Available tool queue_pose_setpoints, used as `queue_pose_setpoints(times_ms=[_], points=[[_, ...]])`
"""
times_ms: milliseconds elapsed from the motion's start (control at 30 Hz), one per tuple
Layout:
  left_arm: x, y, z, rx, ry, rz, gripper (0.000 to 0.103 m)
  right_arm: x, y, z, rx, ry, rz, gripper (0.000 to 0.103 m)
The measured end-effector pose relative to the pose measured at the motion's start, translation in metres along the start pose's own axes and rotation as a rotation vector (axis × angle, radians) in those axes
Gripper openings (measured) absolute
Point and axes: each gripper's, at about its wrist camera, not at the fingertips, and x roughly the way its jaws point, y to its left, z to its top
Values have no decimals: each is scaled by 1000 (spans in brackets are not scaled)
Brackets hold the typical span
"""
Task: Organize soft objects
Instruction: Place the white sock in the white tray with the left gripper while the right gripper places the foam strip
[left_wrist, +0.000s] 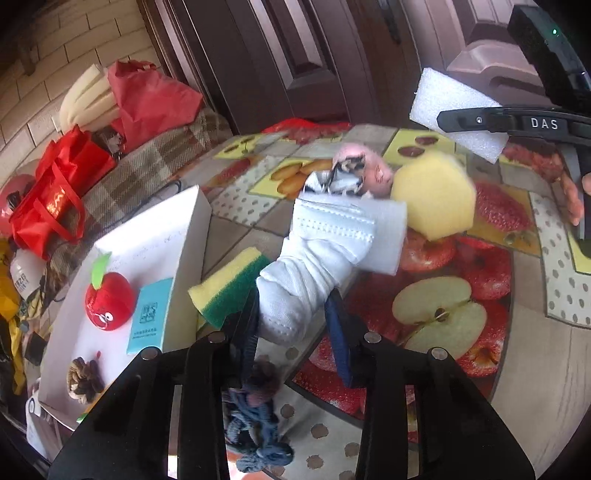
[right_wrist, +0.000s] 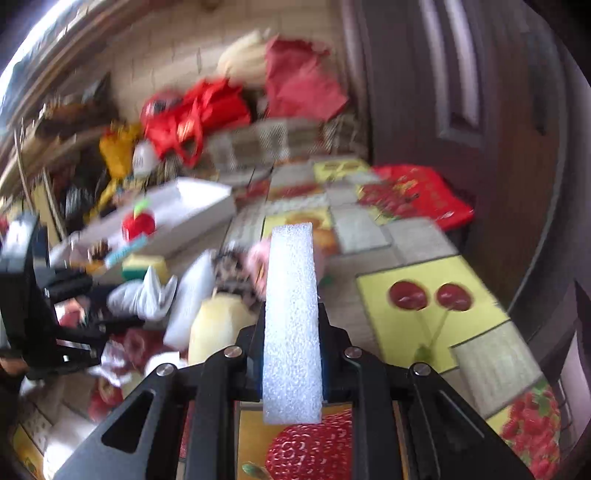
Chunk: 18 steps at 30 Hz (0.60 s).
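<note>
My left gripper (left_wrist: 291, 317) is shut on a white sock-like cloth (left_wrist: 317, 258), held above the fruit-print table (left_wrist: 517, 350). My right gripper (right_wrist: 291, 354) is shut on a white foam block (right_wrist: 291, 317), also in the left wrist view (left_wrist: 454, 110), held in the air. A white box (left_wrist: 147, 236) at the left holds a red plush apple (left_wrist: 109, 301), a blue card (left_wrist: 149, 317) and a brown scrunchie (left_wrist: 84, 380). On the table lie a yellow-green sponge (left_wrist: 229, 288), a yellow sponge (left_wrist: 436, 195), a pink plush (left_wrist: 369, 170) and a dark blue scrunchie (left_wrist: 258, 424).
A red bag (left_wrist: 59, 195), a red cloth (left_wrist: 151, 99) and a cream cushion (left_wrist: 88, 99) sit on a plaid-covered seat behind the box. A dark wooden door (left_wrist: 295, 55) stands behind the table. A red plastic bag (right_wrist: 417, 195) lies at the table's far edge.
</note>
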Motion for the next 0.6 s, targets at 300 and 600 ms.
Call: queue_pose_setpoints(times_ms=[300, 600], points=[[-68, 28, -21, -213, -278, 177, 34, -53, 15, -10, 104, -241, 15, 19], [-83, 52, -38, -360, -297, 238, 34, -37, 46, -6, 20, -217, 22, 19]])
